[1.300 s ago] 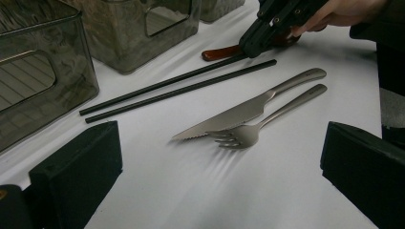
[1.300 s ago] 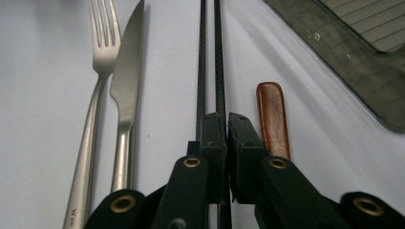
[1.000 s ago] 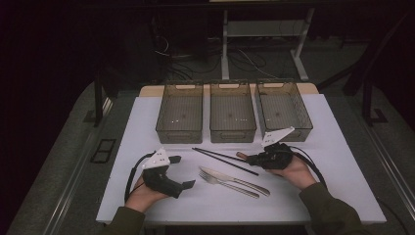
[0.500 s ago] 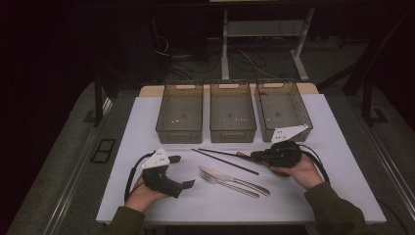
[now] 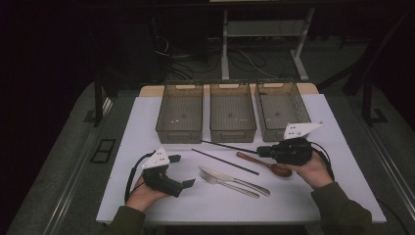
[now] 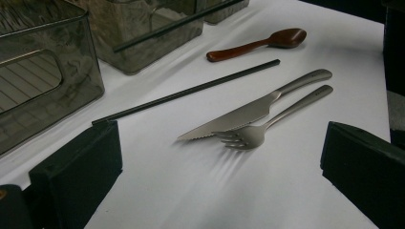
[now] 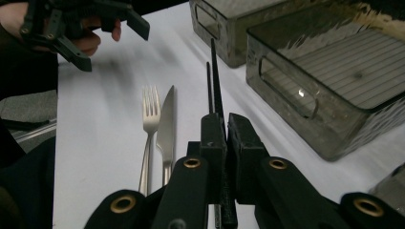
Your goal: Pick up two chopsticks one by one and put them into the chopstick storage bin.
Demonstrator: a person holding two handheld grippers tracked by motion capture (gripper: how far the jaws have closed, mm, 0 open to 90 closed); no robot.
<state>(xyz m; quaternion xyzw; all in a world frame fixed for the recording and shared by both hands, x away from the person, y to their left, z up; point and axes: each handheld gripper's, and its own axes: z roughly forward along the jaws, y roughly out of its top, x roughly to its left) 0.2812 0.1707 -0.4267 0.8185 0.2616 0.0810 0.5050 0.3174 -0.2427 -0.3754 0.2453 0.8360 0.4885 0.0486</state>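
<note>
Right gripper view: right gripper [image 7: 223, 136] fingers clamp a black chopstick [image 7: 216, 90]

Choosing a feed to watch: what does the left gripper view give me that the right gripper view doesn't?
Left gripper view: the wooden spoon beyond the cutlery. Right gripper view: the right gripper, jaws shut on a black chopstick, and the left gripper, jaws open. Shared: fork, knife, clear bins.

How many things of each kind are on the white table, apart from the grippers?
Bins: 3
Black chopsticks: 2
Wooden spoon: 1
Knife: 1
Fork: 1
Total: 8
</note>
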